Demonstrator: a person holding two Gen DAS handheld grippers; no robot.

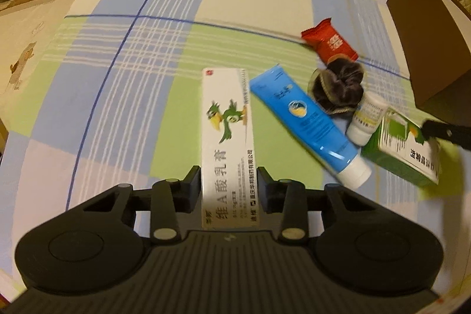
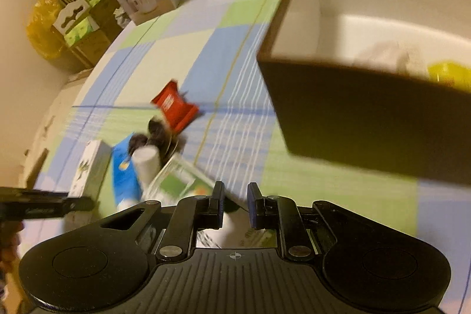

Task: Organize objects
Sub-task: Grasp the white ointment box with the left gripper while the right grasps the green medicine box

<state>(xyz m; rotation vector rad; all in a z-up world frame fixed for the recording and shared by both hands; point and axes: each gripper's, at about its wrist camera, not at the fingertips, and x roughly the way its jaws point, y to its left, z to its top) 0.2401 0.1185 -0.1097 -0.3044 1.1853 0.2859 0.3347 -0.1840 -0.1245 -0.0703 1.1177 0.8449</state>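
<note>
Open checked cloth on the surface (image 1: 123, 72) across left and centre of the left wrist frame, clutter packed at right: blue tube (image 1: 306, 122), dark scrunchie (image 1: 338, 87), red packet (image 1: 329, 43), green box (image 1: 403, 155), tall brown box (image 1: 429, 49) walling the upper right.

Lying in a row on the table (image 1: 123, 55), seen from the left wrist: long carton (image 1: 226, 134) leftmost, between the left tongs (image 1: 228, 187); tube (image 1: 306, 125) just right of it; then small bottle (image 1: 366, 119) and flat carton (image 1: 403, 155). Behind the tube, scrunchie (image 1: 338, 87), snack packet (image 1: 328, 44) beyond it. Toward the far right edge, open box (image 1: 426, 49).
</note>
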